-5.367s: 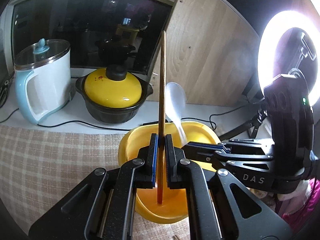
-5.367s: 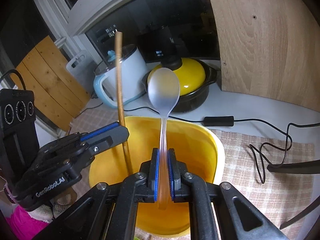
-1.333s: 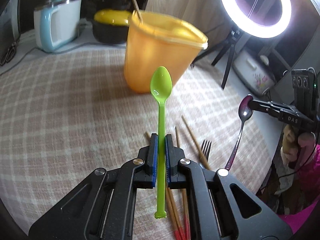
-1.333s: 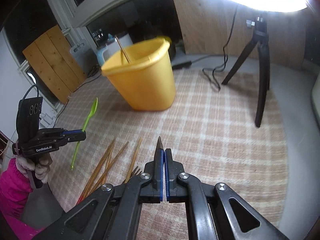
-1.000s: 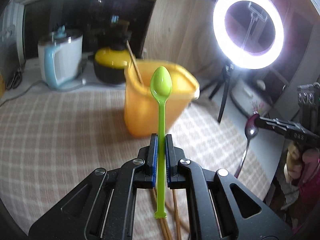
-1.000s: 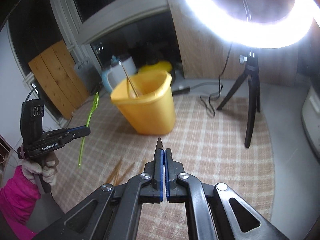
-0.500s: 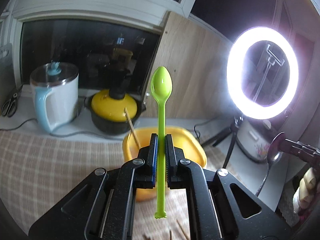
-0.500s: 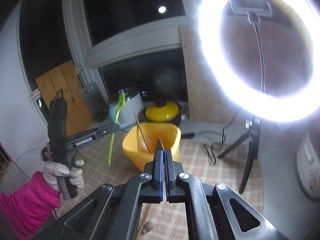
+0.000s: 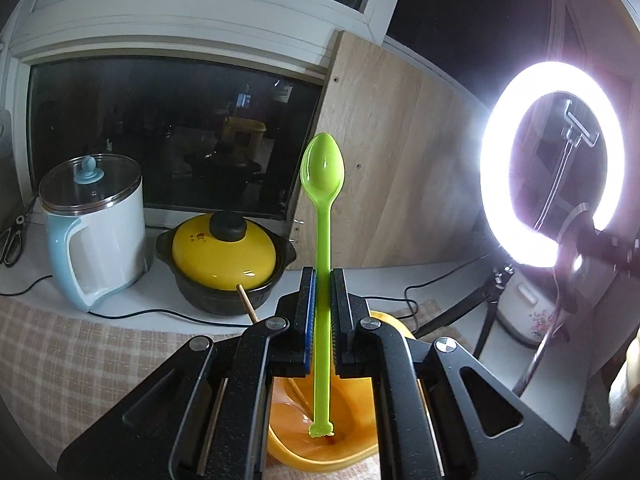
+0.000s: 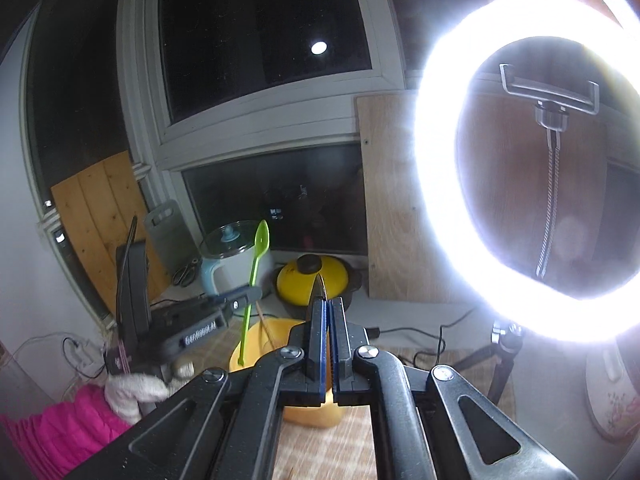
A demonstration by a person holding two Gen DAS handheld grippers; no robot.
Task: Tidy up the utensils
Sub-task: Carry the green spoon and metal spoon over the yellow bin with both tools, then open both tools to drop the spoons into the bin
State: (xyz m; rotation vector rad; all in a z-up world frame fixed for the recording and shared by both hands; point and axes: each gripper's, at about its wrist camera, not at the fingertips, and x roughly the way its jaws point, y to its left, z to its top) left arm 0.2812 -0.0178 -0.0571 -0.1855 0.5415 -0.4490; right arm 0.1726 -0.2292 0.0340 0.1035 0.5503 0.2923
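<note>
Left wrist view: left gripper (image 9: pixel 322 312) clamped on upright green spoon (image 9: pixel 322 208) above yellow bin (image 9: pixel 320 452); right gripper (image 10: pixel 327 320) pinching a metal spoon (image 9: pixel 560 280).

Dark window (image 9: pixel 168 132), white frame; wood panel (image 9: pixel 384 168) beside it; glowing ring light (image 9: pixel 552 160) right.

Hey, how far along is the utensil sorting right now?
Done: a chopstick already leans in the yellow bin. In hand: the left gripper holds a green spoon over the bin; the right gripper pinches a metal spoon. Left: dropping both in; other utensils aren't in view.
</note>
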